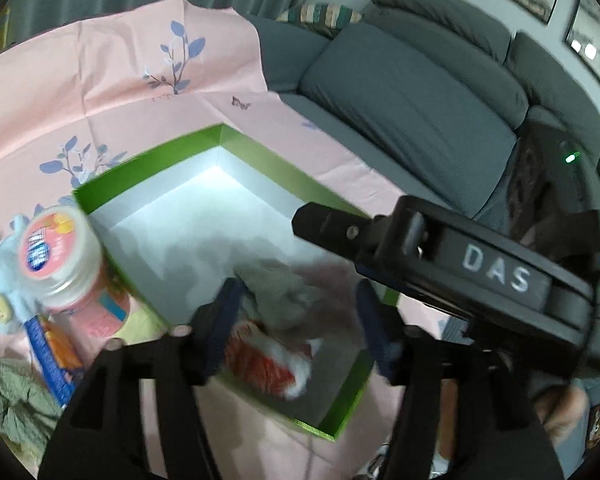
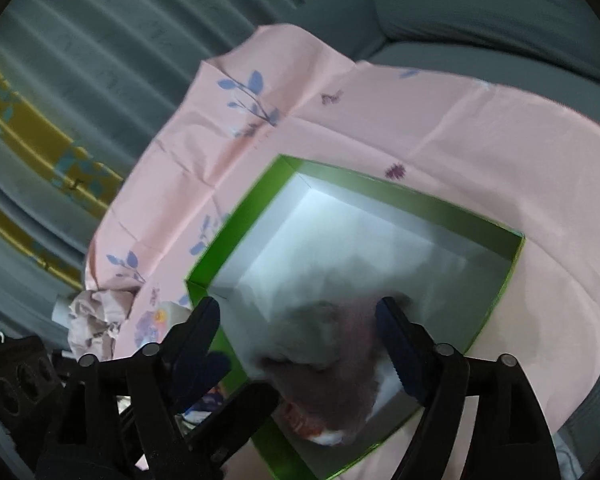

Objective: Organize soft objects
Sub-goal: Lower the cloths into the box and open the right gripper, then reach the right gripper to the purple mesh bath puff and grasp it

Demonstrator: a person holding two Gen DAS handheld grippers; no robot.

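Observation:
A green box [image 1: 260, 152] with a white inside sits on a pink floral cloth [image 1: 100, 80]. A grey and pink soft bundle [image 1: 288, 292] and a red-and-white soft item [image 1: 268, 364] lie in its near corner. My left gripper [image 1: 296, 320] is open, its jaws wide on either side of the bundle without touching it. In the right wrist view the same box [image 2: 400, 196] and bundle [image 2: 332, 344] show, blurred. My right gripper [image 2: 300, 340] is open above the bundle. The right gripper's body [image 1: 460, 264] crosses the left wrist view.
A white-lidded pink jar [image 1: 60, 256], a light-blue plush toy [image 1: 0, 292], a blue and orange pack [image 1: 52, 352] and an olive cloth [image 1: 12, 396] lie left of the box. A crumpled mauve cloth [image 2: 96, 320] sits at the cloth's edge. A grey sofa [image 1: 420, 100] stands behind.

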